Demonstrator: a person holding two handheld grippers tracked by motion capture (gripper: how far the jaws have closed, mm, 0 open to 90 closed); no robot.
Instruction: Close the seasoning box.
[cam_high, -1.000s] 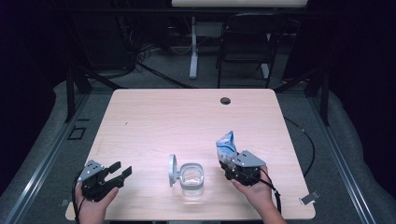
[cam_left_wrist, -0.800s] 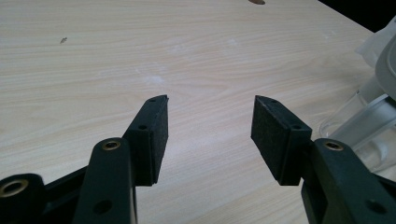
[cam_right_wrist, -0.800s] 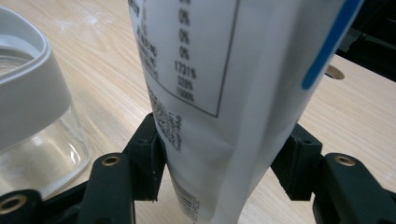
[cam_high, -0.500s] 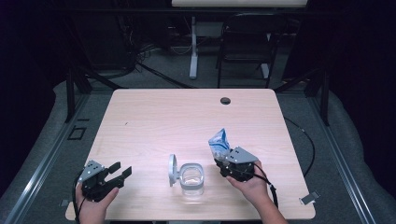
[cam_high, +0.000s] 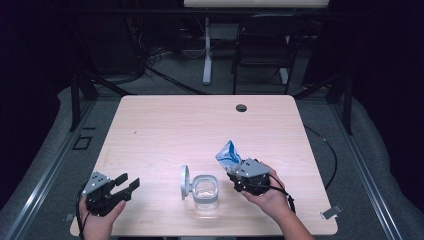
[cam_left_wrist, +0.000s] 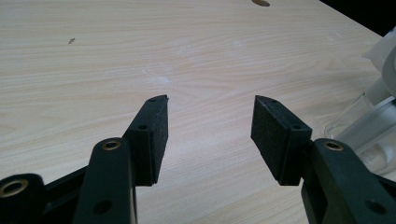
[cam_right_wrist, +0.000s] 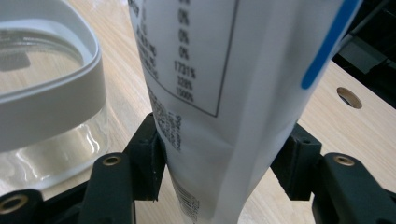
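Observation:
A clear glass jar (cam_high: 205, 192) with a white rim stands near the table's front edge, its hinged white lid (cam_high: 184, 182) swung open to the left. My right gripper (cam_high: 234, 173) is shut on a blue and white packet (cam_high: 229, 154), held just right of the jar. In the right gripper view the packet (cam_right_wrist: 224, 93) rises between the jaws, printed side toward the camera, with the jar's white rim (cam_right_wrist: 51, 100) at the left. My left gripper (cam_high: 127, 185) rests open at the front left, nothing between its pads (cam_left_wrist: 154, 135); the jar's edge (cam_left_wrist: 373, 126) shows at the right.
The light wood table (cam_high: 200, 130) has a round cable hole (cam_high: 241, 107) near its far edge. A chair (cam_high: 260, 50) and a desk leg (cam_high: 206, 50) stand on the floor beyond the table.
My right gripper has carried the packet leftward and a little forward, closer to the jar. The left gripper has stayed where it was.

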